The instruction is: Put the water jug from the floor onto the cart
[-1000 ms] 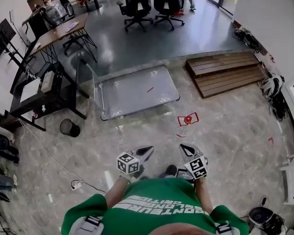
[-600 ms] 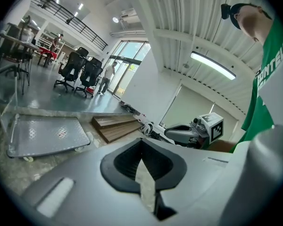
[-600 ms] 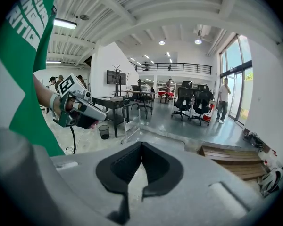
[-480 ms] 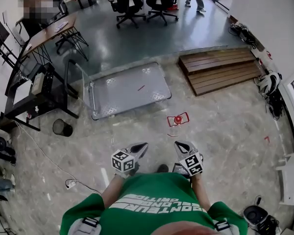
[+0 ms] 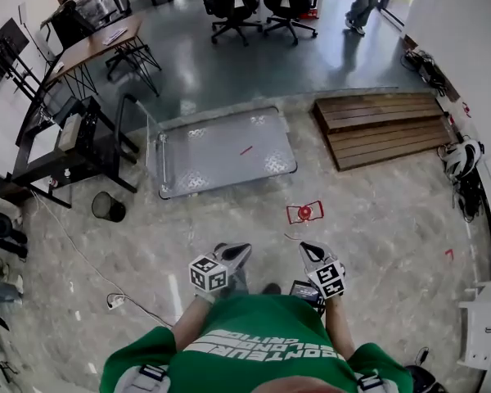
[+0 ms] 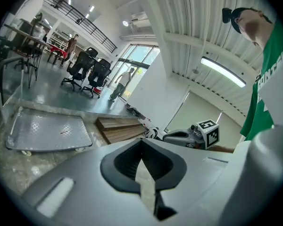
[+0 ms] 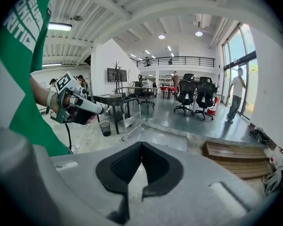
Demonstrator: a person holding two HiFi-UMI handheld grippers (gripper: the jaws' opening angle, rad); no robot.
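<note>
If jug (image 5: 304, 214) is full, expect heavy, sloshing load; take red handle (image 5: 291, 214) by cap (image 5: 304, 211). Your left gripper (image 5: 236, 252), right gripper (image 5: 310, 250): clenched, empty.

One cart (image 5: 217, 155), one wastebin (image 5: 108, 208)

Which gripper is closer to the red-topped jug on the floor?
Right. The right gripper is just below the jug in the head view, apart from it; the left gripper is farther off, down and left.

The cart (image 5: 221, 150) is silver-grey and diamond-patterned, the shirt (image 5: 254, 342) green, the steps (image 5: 385, 125) brown.
</note>
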